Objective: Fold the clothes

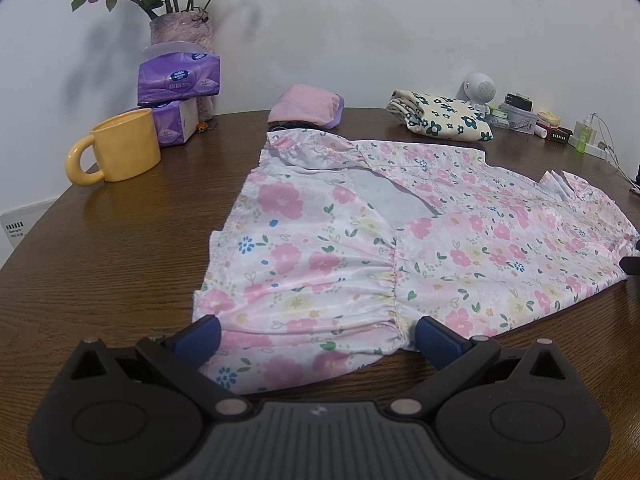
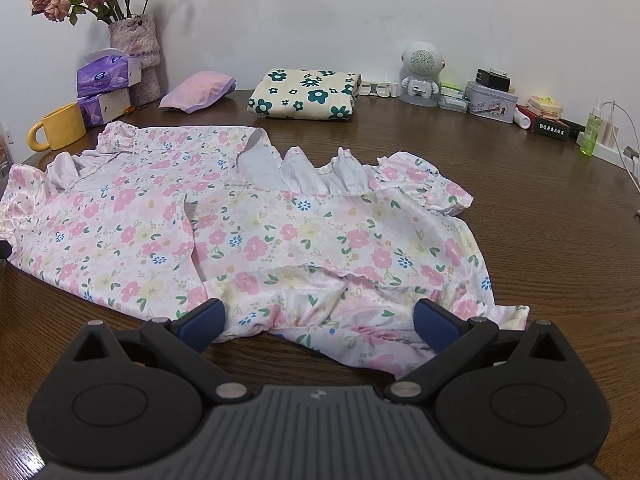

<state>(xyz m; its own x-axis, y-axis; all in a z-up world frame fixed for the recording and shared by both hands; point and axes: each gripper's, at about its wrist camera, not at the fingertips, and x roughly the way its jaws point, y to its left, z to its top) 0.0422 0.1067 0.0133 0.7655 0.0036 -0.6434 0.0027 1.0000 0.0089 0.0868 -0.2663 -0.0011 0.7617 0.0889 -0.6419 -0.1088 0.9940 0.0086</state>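
Floral dress (image 1: 360, 248) spread flat across the middle of the round wooden desk (image 1: 120, 280), a side panel already folded inward, presumably to narrow it for folding. Left gripper (image 1: 316, 334) is low at the near edge, spread wide, its blue pads straddling the gathered hem without pinching it. Right gripper (image 2: 318, 326) likewise is low and level at the near edge, spread wide over the rumpled near corner, holding nothing. Yellow mug (image 1: 116, 148), tissue packs (image 1: 180, 80) and a folded flowered cloth (image 2: 304, 94) stand at the far edge, apart from the dress.
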